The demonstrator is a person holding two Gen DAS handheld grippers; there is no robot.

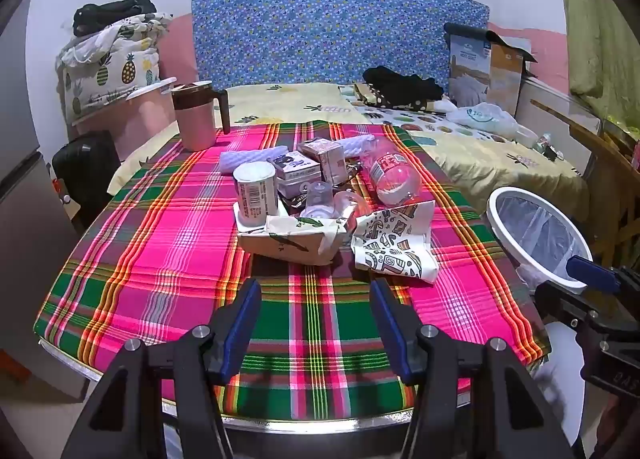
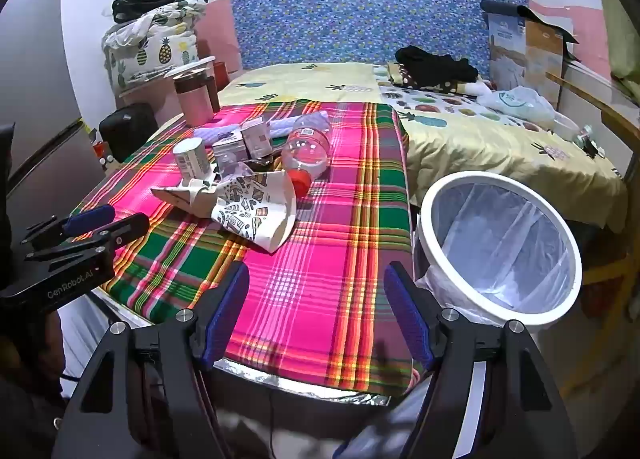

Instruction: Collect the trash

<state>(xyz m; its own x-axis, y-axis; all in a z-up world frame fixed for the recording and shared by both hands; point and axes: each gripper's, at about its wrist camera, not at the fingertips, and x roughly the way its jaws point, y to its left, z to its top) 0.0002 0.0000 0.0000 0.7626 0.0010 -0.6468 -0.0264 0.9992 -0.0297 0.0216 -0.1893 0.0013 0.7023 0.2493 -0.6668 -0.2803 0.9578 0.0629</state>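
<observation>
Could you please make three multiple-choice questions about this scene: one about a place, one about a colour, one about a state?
1. Where is the white bin?
A. on the table
B. beside the table's right edge
C. on the bed

2. What colour is the cap of the clear bottle?
A. red
B. green
C. black

3. How is the right gripper?
A. shut on the bottle
B. shut on paper
C. open, holding nothing

Answers: 1 B, it stands off the plaid cloth, right of it. 2 A, the cap shows red. 3 C, only cloth shows between its fingers.

Trash pile (image 1: 304, 195) mid-table — lined white bin (image 2: 500, 247) beside, empty.
</observation>
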